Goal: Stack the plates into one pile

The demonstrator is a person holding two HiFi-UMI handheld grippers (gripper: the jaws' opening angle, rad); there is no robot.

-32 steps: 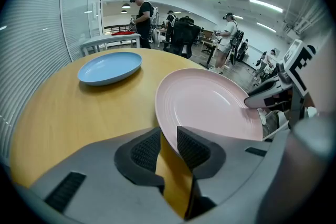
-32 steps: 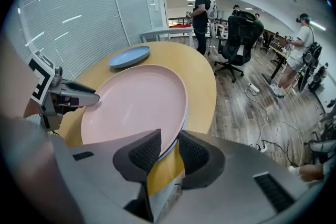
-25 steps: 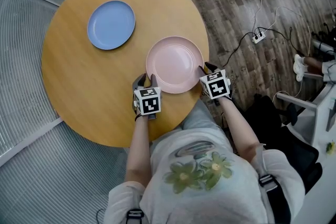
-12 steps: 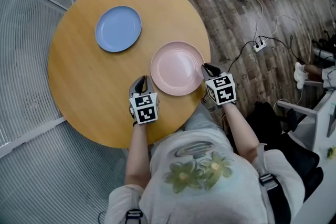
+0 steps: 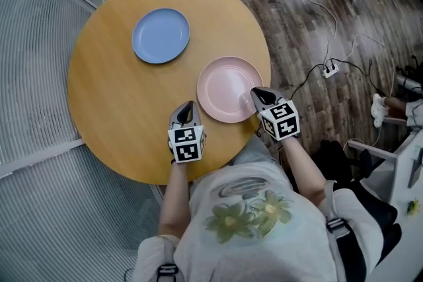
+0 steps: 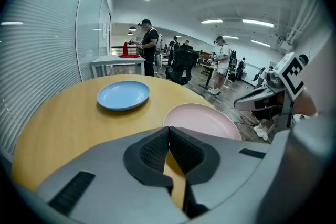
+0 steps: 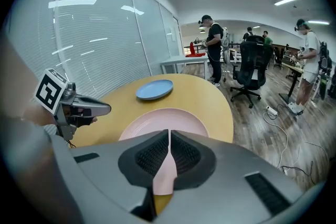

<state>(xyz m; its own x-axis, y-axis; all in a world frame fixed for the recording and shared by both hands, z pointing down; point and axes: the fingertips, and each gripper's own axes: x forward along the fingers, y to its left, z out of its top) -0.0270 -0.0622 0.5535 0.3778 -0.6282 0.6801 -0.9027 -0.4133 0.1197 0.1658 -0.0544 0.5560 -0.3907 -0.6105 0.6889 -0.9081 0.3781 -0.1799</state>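
A pink plate (image 5: 228,88) lies flat near the front right of the round wooden table (image 5: 112,109). A blue plate (image 5: 160,35) lies apart from it at the back left. My left gripper (image 5: 187,107) hovers over bare table just left of the pink plate. Its jaws have just closed, pads together (image 6: 169,131), with nothing between them. My right gripper (image 5: 255,94) hangs over the pink plate's right front rim, pads together (image 7: 169,134) and empty. Under its jaws I see the pink plate (image 7: 163,120), and farther back the blue plate (image 7: 154,89).
The table's front edge is just behind both grippers. A power strip (image 5: 328,68) and cables lie on the wooden floor to the right. In the gripper views, standing people (image 6: 149,50) and an office chair (image 7: 252,73) are beyond the table.
Both grippers have lifted away from the sides of the pink plate. The left jaws, open before, are now shut. Both plates lie where they were.
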